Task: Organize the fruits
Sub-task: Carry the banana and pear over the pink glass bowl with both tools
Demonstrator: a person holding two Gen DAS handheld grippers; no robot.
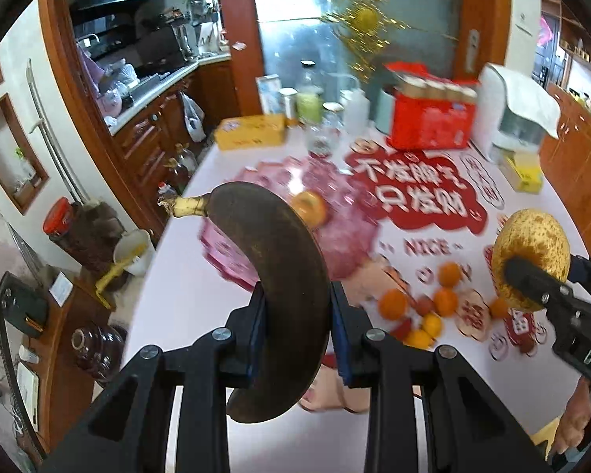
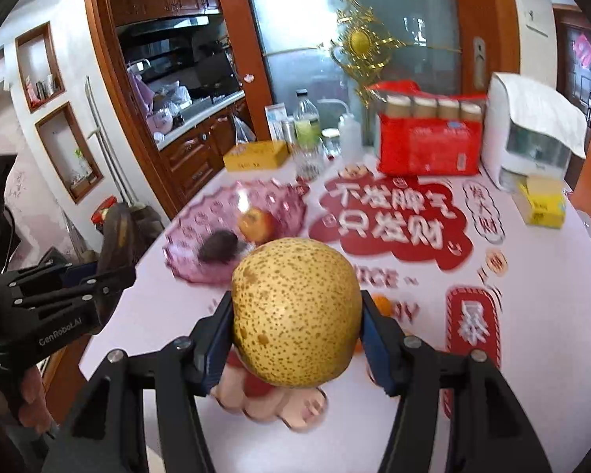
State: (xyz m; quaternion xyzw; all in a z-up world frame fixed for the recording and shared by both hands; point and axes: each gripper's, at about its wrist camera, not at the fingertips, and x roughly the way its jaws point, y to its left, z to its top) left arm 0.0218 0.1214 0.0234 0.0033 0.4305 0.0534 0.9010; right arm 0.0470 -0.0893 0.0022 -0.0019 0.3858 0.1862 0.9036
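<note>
My left gripper [image 1: 297,331] is shut on a dark brown overripe banana [image 1: 279,276] and holds it above the white table. My right gripper [image 2: 297,333] is shut on a speckled yellow pear [image 2: 295,311], also seen at the right of the left wrist view [image 1: 532,252]. A pink glass fruit plate [image 2: 201,236] lies ahead on the table, holding a red-yellow apple [image 2: 256,222] and a small dark fruit [image 2: 218,250]. Several small oranges [image 1: 417,311] lie loose on the table to the right of the left gripper.
A red placemat with white characters [image 2: 394,220] lies mid-table. At the back stand a red drink pack [image 2: 429,138], bottles [image 2: 306,118], a yellow box [image 2: 256,155] and a white appliance [image 2: 532,134]. A yellow carton [image 2: 539,201] is at right. The table's left edge drops to the floor.
</note>
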